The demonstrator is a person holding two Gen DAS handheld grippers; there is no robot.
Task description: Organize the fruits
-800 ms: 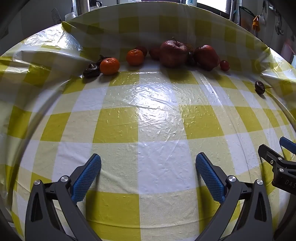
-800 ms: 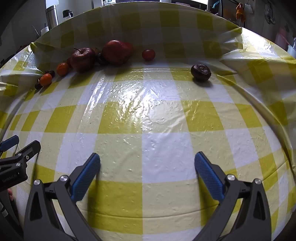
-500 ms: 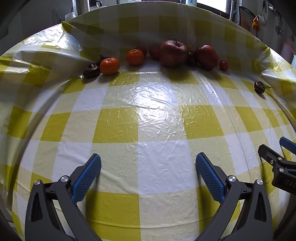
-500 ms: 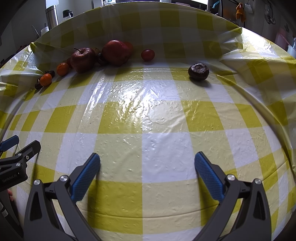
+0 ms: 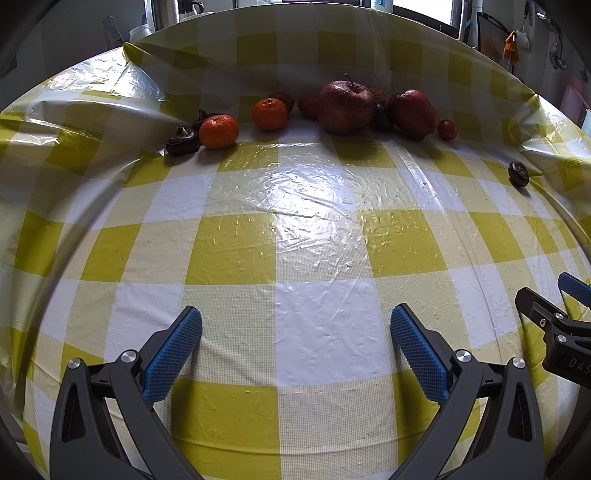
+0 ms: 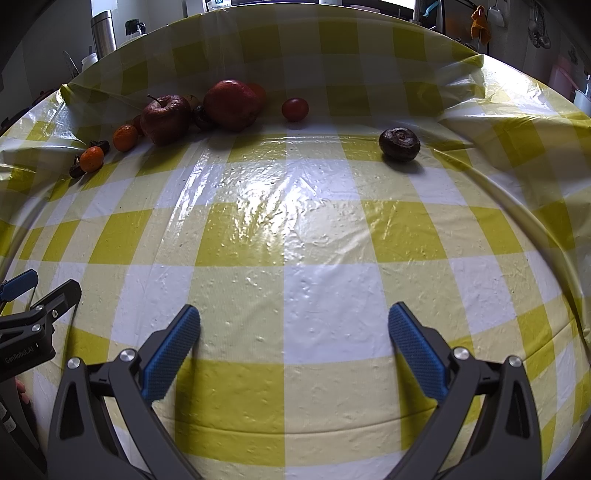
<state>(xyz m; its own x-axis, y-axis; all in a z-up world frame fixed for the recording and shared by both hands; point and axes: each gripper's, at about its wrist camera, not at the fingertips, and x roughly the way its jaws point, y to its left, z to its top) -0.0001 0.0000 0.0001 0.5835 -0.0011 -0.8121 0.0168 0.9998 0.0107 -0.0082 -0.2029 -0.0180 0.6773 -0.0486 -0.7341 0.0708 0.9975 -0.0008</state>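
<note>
Fruit lies in a row at the far side of the yellow-checked tablecloth (image 5: pixel 236 251): two mandarins (image 5: pixel 219 131) (image 5: pixel 269 113), a dark water chestnut (image 5: pixel 181 140), a big red apple (image 5: pixel 346 107), a second red fruit (image 5: pixel 412 114) and a cherry tomato (image 5: pixel 447 130). A lone dark chestnut (image 6: pixel 399 143) sits apart at the right, also seen small in the left wrist view (image 5: pixel 518 173). My left gripper (image 5: pixel 295 332) is open and empty over the near cloth. My right gripper (image 6: pixel 294 332) is likewise open and empty, well short of the chestnut.
The cloth rises in wrinkled folds at the back and sides. A steel flask (image 6: pixel 103 35) and kitchen items stand beyond the table. In each wrist view the other gripper shows at the frame edge (image 5: pixel 554 325) (image 6: pixel 33 317).
The right wrist view has crept slightly toward the lone chestnut, which now looks a little larger and nearer. The left gripper has stayed put. Both grippers remain open.
</note>
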